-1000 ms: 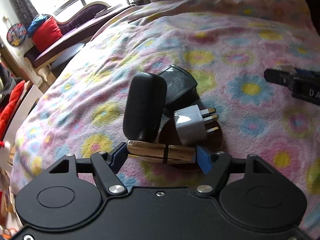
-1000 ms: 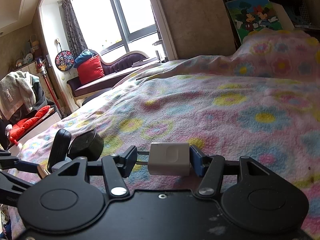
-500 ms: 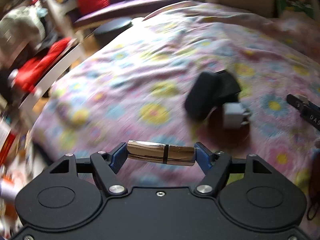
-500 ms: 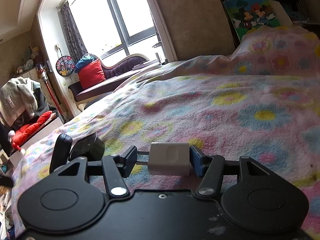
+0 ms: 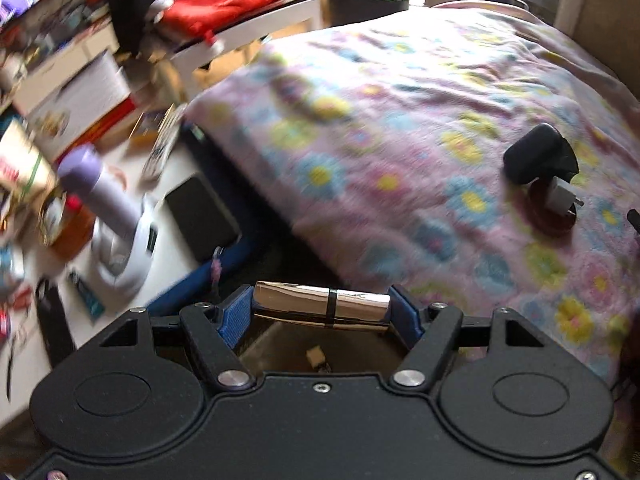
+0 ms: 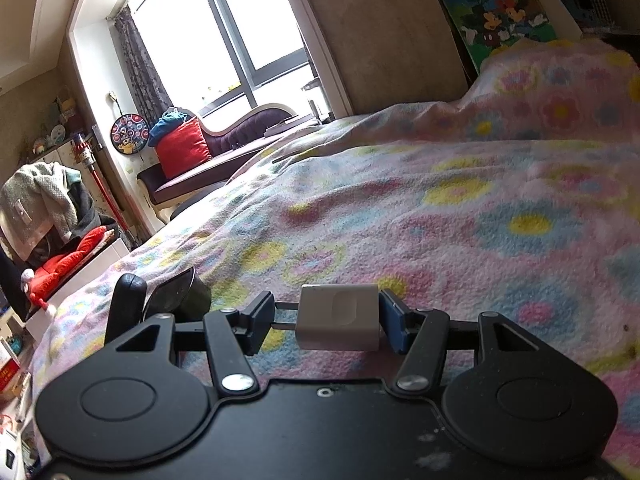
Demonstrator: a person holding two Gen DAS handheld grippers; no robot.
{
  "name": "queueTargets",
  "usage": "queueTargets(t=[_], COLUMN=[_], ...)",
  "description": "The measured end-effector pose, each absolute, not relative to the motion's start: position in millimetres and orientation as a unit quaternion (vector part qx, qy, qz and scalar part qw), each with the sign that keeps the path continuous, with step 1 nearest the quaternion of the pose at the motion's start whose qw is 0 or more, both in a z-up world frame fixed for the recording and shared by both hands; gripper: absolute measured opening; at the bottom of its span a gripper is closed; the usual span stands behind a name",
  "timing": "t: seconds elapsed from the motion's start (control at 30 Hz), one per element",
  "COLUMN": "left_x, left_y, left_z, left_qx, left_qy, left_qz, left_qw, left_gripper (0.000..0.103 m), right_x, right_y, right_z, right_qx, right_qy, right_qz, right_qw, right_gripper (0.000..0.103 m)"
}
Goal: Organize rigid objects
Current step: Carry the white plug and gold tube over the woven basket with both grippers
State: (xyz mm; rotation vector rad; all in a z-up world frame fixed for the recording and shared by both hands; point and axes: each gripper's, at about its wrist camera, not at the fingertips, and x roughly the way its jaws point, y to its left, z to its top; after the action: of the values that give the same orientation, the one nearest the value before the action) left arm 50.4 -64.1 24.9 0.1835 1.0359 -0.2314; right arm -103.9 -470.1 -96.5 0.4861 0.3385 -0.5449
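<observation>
Your left gripper clamps a gold lipstick tube crosswise, long axis running finger to finger, above the bed's edge. Your right gripper is closed on a white plug adapter, prongs pointing left, low over the flowered blanket.

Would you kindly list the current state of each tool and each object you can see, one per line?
Left tool: shut on the metallic tube.
Metallic tube: held crosswise, off the bed.
Right tool: shut on the white adapter.
White adapter: held above the blanket.
Black charger: resting on the blanket, leaning against a white plug.
</observation>
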Motion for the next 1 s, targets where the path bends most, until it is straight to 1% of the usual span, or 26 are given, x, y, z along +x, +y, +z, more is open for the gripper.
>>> queueTargets(t=[0.1, 0.27, 0.37, 0.47, 0.6, 0.8, 1.0], left_x=[43, 37, 31, 29, 31, 28, 32], left_y=[-46, -28, -24, -20, -13, -1, 13], left_z=[25, 27, 24, 11, -7, -10, -16], left_qx=[0.067, 0.050, 0.061, 0.069, 0.057, 0.051, 0.027], left_qy=[0.498, 0.494, 0.484, 0.500, 0.544, 0.544, 0.560], left_qz=[-0.108, -0.104, -0.101, -0.104, -0.124, -0.110, -0.096], left_qw=[0.858, 0.862, 0.867, 0.857, 0.828, 0.830, 0.822], left_gripper=[0.068, 0.068, 0.068, 0.068, 0.068, 0.068, 0.068], right_x=[-100, -87, -89, -95, -98, -95, -83], right_y=[-468, -454, -443, -420, -371, -303, -235], right_z=[-94, -86, -73, -57, -40, -26, -28], right_qx=[0.229, 0.181, 0.185, 0.182, 0.151, 0.178, 0.189], right_qy=[0.177, 0.217, 0.228, 0.237, 0.246, 0.277, 0.346], right_qz=[-0.273, -0.306, -0.311, -0.291, -0.243, -0.127, 0.000], right_qw=[0.917, 0.909, 0.904, 0.909, 0.926, 0.936, 0.919], right_gripper=[0.057, 0.056, 0.055, 0.055, 0.054, 0.054, 0.054])
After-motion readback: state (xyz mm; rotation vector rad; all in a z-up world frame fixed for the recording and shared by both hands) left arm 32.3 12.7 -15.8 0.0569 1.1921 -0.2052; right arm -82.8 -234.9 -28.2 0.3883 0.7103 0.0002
